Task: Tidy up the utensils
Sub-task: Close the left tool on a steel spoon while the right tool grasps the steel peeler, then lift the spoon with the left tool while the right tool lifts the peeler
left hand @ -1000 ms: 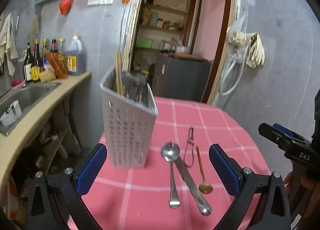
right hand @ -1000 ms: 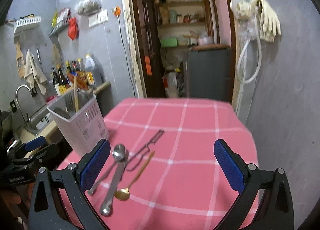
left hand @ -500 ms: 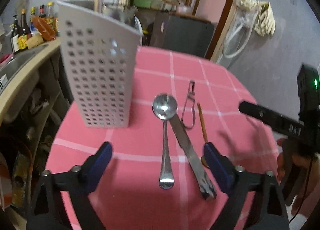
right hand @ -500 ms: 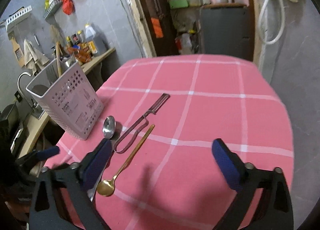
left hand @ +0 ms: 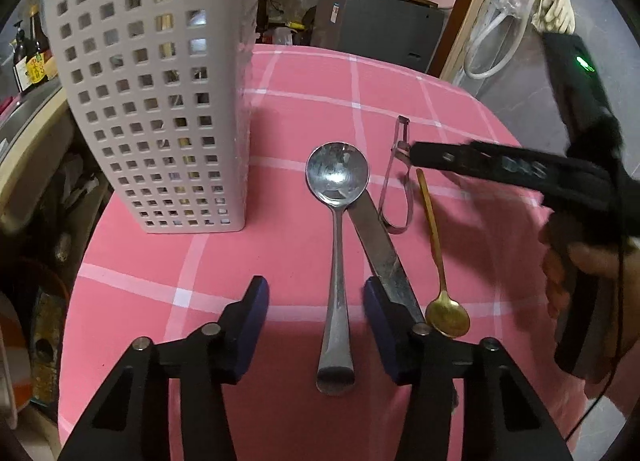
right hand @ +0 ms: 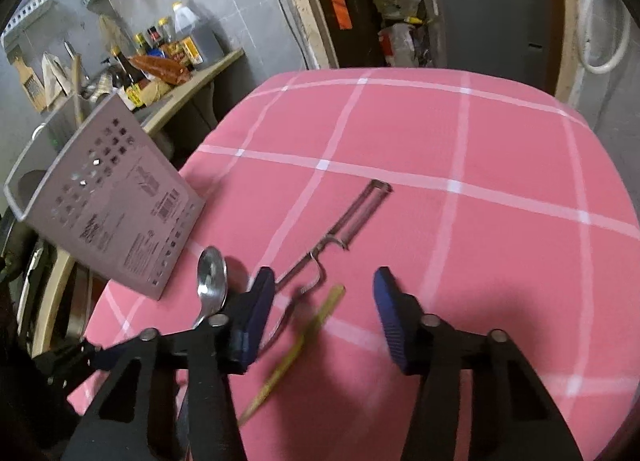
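Since your left gripper (left hand: 316, 319) is already low over the big spoon (left hand: 337, 245) with its jaws apart and the handle running between them, you're basically lined up, so just don't rush the close. That handle lies flat on the pink surface (left hand: 304, 101), so I'd get the pads right down against the cloth before squeezing, otherwise the thin metal will likely skate out. Watch the knife (left hand: 382, 257) too: it sits just beside the spoon and passes behind your right-hand pad, so pinching wide could drag it along.

Your right gripper (right hand: 324, 307) is also open, holding nothing, hovering over the peeler (right hand: 340, 233) and the small gold spoon (right hand: 296, 345). The gold one looks blurred in that view, so I can't say exactly how it's lined up. Pick one, not both, since they lie nearly touching.

Everything goes in the perforated white basket (left hand: 152, 101) standing just to the left of the utensils. Drop them handle first so they stand up.
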A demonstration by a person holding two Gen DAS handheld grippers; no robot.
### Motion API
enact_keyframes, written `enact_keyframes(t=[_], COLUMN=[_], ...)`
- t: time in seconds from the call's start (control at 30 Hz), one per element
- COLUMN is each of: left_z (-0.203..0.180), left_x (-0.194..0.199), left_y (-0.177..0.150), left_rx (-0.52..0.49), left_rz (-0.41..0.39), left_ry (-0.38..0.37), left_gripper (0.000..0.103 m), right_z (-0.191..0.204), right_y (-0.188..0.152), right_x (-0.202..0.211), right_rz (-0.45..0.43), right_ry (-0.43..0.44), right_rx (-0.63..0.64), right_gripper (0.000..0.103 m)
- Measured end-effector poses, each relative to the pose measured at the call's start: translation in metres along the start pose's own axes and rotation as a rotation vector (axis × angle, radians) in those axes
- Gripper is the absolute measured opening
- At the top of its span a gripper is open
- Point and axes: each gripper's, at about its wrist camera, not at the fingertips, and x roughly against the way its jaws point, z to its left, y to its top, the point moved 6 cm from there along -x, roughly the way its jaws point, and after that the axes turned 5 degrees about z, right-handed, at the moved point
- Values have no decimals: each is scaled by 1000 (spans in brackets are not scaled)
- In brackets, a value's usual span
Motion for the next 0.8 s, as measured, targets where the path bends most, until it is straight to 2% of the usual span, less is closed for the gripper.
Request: enact_keyframes(t=[0.03, 0.13, 0.27, 0.37, 0.4, 0.43, 0.6, 0.8], left_z=[-2, -7, -13, -18, -20, -21, -23, -20], left_x=[-2, -5, -10, -14, -15, -17, -22, -15], left_y=[2, 7, 13, 21, 23, 24, 29, 23], left_rx=[-5, -24, -48, -56, -57, -55, -6, 20], left_rz=[0, 10, 27, 40, 46, 54, 94, 135], left_ry=[9, 27, 53, 50, 44, 34, -31, -90], left_gripper=[42, 38, 32, 19, 12, 9, 9, 9], right_z=[2, 8, 13, 23, 25, 26, 25, 17], right_y=[4, 12, 20, 25, 26, 27, 19, -19], right_x=[-6, -18, -26, -32, -34, -34, -27, -7], right_rz=[13, 56, 94, 140, 149, 155, 196, 231], right_ry=[1, -15, -42, -115, -124, -126, -97, -33], right_rx=[-2, 9, -16, 5, 5, 2, -37, -99], right_gripper=[35, 30, 30, 27, 27, 26, 21, 21])
